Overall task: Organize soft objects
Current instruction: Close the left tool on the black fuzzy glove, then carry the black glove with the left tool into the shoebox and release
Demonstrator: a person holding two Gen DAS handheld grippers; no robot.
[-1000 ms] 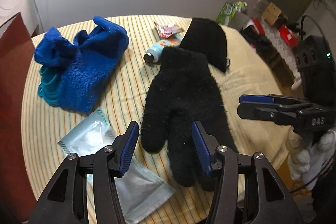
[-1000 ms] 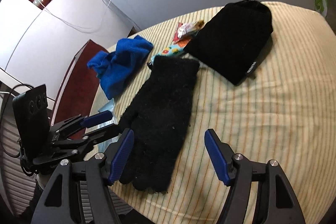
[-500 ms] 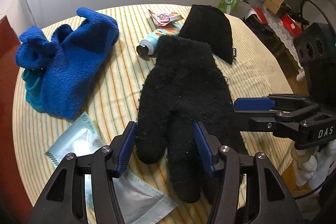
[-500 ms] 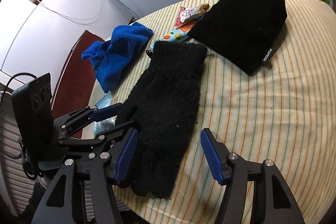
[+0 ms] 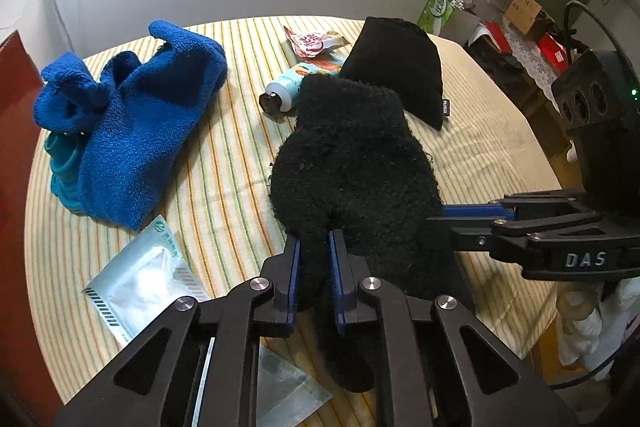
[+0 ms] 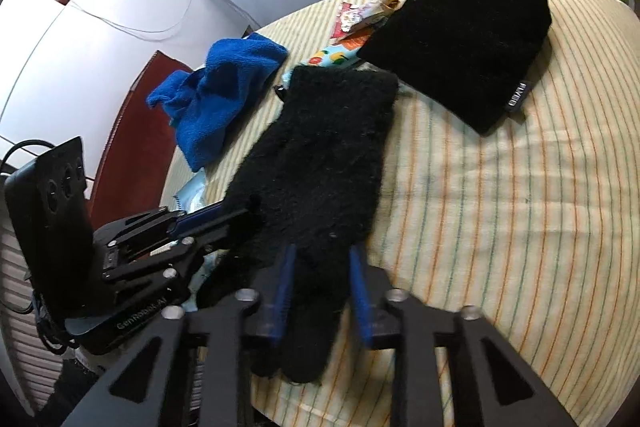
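Note:
A fuzzy black glove (image 5: 352,155) (image 6: 324,155) lies flat on the striped tablecloth (image 5: 224,195), cuff away from me. My left gripper (image 5: 314,259) is closing, its blue pads pressing one glove finger at the near left. My right gripper (image 6: 322,283) is closing too, and its pads squeeze the glove's finger ends between them. In the left wrist view the right gripper (image 5: 438,223) reaches into the glove's right edge. A black beanie (image 5: 396,71) (image 6: 464,39) lies beyond the cuff. A crumpled blue fleece cloth (image 5: 140,119) (image 6: 224,95) sits at the left.
A small bottle (image 5: 284,91) and a snack packet (image 5: 312,43) lie near the glove's cuff. A clear wipe packet (image 5: 140,279) lies by the near left edge, a teal item (image 5: 60,167) under the blue cloth. A red chair (image 6: 132,131) stands left of the table.
Both grippers stood open around the glove's finger ends; now both have closed onto them. The right gripper came in a little lower toward the glove.

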